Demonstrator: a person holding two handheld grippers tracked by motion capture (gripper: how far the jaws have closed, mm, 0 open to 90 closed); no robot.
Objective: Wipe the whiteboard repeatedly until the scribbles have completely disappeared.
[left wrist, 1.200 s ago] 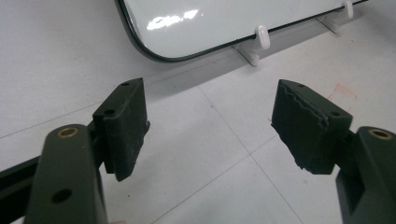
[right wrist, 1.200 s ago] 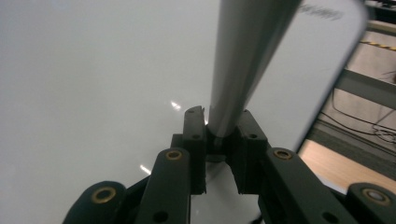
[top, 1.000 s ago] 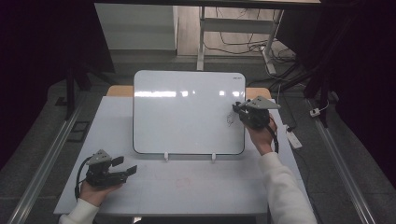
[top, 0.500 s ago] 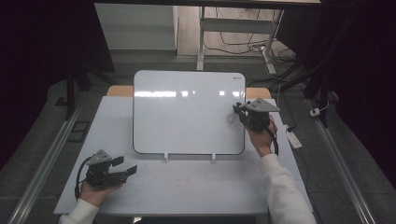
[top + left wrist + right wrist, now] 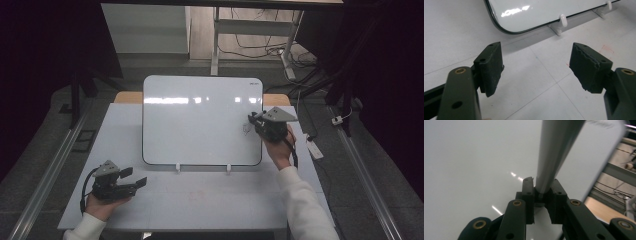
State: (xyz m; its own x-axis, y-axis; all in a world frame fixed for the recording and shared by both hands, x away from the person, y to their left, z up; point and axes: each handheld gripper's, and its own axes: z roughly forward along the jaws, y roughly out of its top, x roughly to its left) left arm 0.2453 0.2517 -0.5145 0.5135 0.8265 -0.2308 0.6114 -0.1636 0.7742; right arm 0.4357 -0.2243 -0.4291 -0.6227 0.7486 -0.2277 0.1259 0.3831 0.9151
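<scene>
High view, whiteboard [image 5: 200,120] propped on white surface [image 5: 210,200], right gripper [image 5: 256,123] at its right edge, left gripper [image 5: 134,179] near-left, left gripper view, jaws wide apart above surface, right gripper view, jaws clamped on grey marker [image 5: 555,152] against whiteboard

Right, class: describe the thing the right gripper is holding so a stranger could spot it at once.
Start at the whiteboard propped upright at the back of the white table. By its right edge, the right gripper clamps a slim grey pen between its fingers, pointing toward the board. It is the one long grey stick among black gripper parts.
</scene>
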